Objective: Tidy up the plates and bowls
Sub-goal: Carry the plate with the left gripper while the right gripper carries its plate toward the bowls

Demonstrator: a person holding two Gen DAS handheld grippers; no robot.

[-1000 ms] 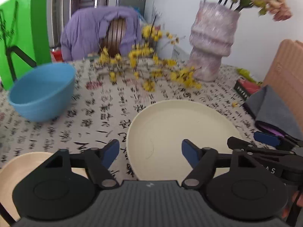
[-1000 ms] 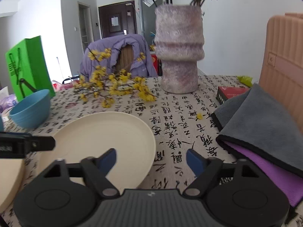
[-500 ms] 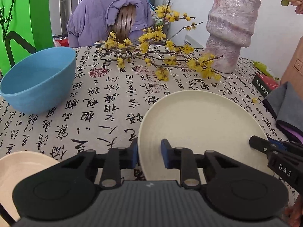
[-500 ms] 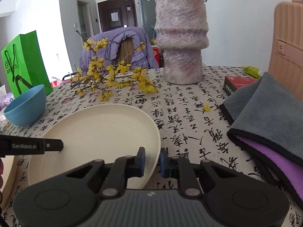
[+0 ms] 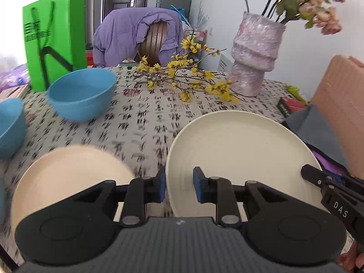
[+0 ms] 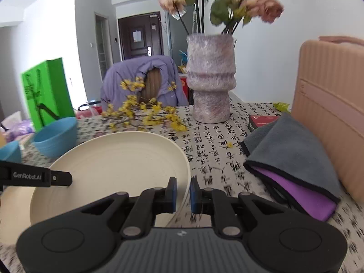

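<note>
a second earlier both tools stood wide open over the cream plate (image 5: 238,150), which lay flat on the tablecloth (image 5: 141,122). by this moment the left gripper (image 5: 177,187) had clamped onto the plate's near left rim and the right gripper (image 6: 183,192) had clenched on its near right rim, one pad above and one below the edge in each. the plate had also come up off the cloth and sat tilted, its far edge higher than the held edge; the blurred cloth under it suggested it was being carried. for the task, this meant the pick-up was done and the plate was probably on its way to be stacked.

the plate was round, so it had no long axis; its open face pointed up and back toward the tools, and it stretched straight ahead of both sets of pads. a second cream plate (image 5: 68,175) lay below and to the left of the left gripper, a likely landing spot. two blue bowls (image 5: 82,95) sat further ahead on the left, well apart from the held plate.
</note>
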